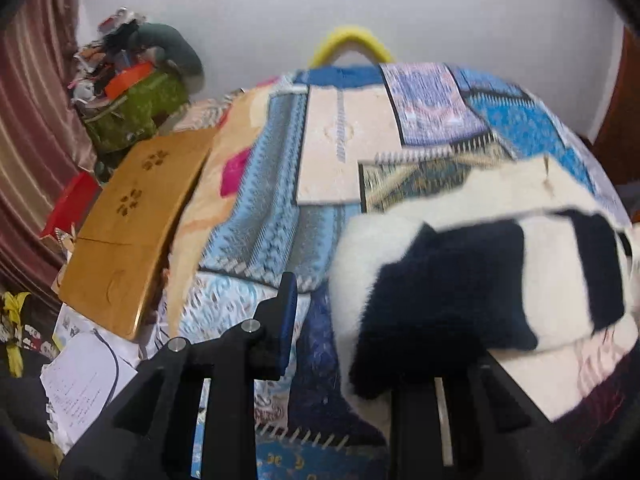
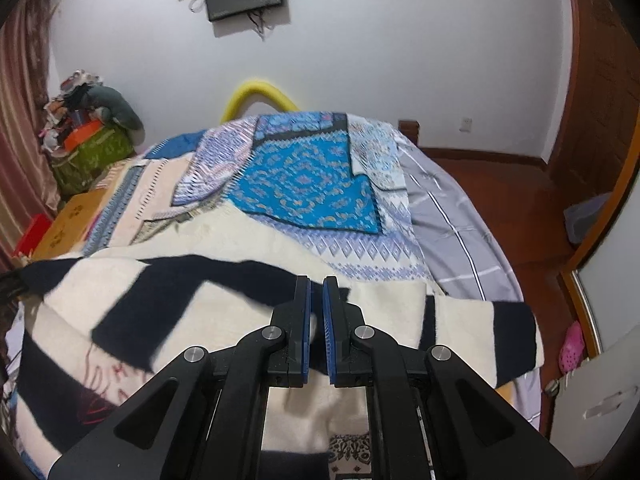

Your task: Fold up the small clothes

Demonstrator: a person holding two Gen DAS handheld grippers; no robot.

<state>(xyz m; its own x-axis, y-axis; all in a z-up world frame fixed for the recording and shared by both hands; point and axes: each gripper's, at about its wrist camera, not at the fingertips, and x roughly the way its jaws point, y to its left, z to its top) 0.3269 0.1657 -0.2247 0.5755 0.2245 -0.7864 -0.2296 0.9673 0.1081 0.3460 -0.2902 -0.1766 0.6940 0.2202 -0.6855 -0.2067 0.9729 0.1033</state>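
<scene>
A fuzzy cream sweater with wide navy stripes (image 2: pixel 224 312) lies on the patchwork bedspread (image 2: pixel 304 176). My right gripper (image 2: pixel 317 300) has its jaws nearly closed, pinching a fold of the sweater between the blue pads. In the left wrist view the sweater (image 1: pixel 472 280) bulges over the right side and covers my left gripper's right finger. The left finger (image 1: pixel 286 320) stands bare, well apart from it. My left gripper (image 1: pixel 340 320) looks wide, with the sweater's navy edge draped at its right side.
A wooden lap board (image 1: pixel 132 224) lies at the bed's left edge beside papers (image 1: pixel 84 388). A cluttered green box (image 2: pixel 92 148) stands at the far left. A yellow tube (image 2: pixel 260 92) arches behind the bed. The wooden floor (image 2: pixel 500 200) and a pink shoe (image 2: pixel 572 344) lie at the right.
</scene>
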